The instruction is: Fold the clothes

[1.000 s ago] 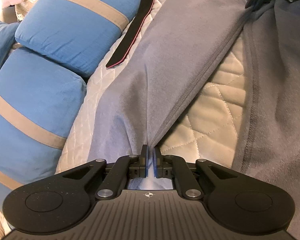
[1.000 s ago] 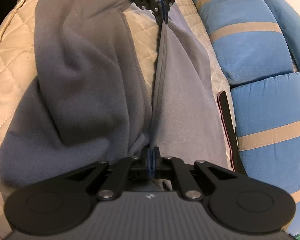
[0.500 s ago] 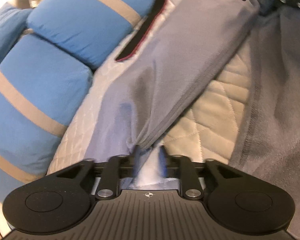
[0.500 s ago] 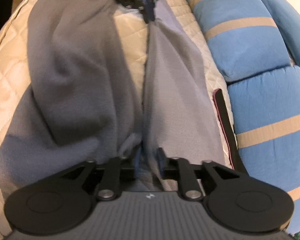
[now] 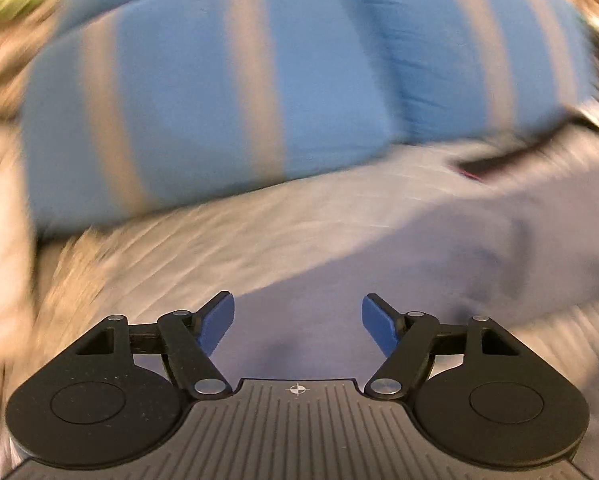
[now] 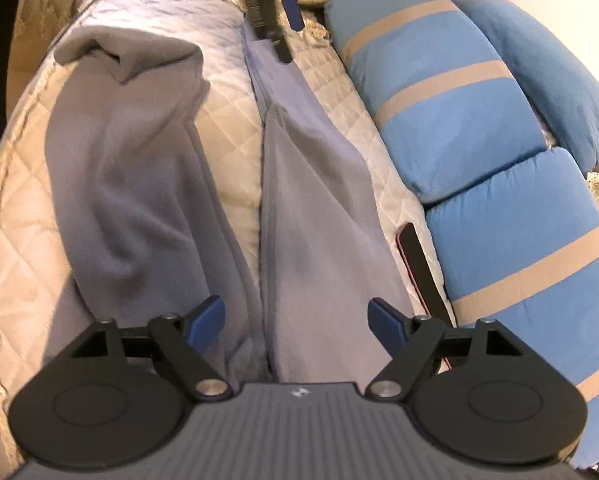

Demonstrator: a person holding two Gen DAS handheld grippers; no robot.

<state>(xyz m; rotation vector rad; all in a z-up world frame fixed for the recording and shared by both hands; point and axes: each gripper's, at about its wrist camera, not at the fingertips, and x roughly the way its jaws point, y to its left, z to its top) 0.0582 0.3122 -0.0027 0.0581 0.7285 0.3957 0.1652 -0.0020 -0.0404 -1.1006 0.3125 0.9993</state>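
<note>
A grey fleece garment (image 6: 311, 208) lies spread on the quilted cream bed cover (image 6: 227, 128), with a second thick grey fold (image 6: 131, 168) to its left. My right gripper (image 6: 297, 322) is open and empty just above the garment's near end. My left gripper (image 5: 297, 320) is open and empty over the garment's other end (image 5: 419, 264); its view is blurred by motion. The left gripper also shows in the right wrist view (image 6: 275, 12) at the far end of the garment, lifted off the cloth.
Blue pillows with tan stripes (image 6: 479, 140) line the right side of the bed and fill the back of the left wrist view (image 5: 239, 92). A thin black strap with a red edge (image 6: 419, 260) lies between the garment and the pillows.
Both grippers have opened and let go of the grey garment, which has dropped flat on the bed. The left gripper has swung round towards the pillows.
</note>
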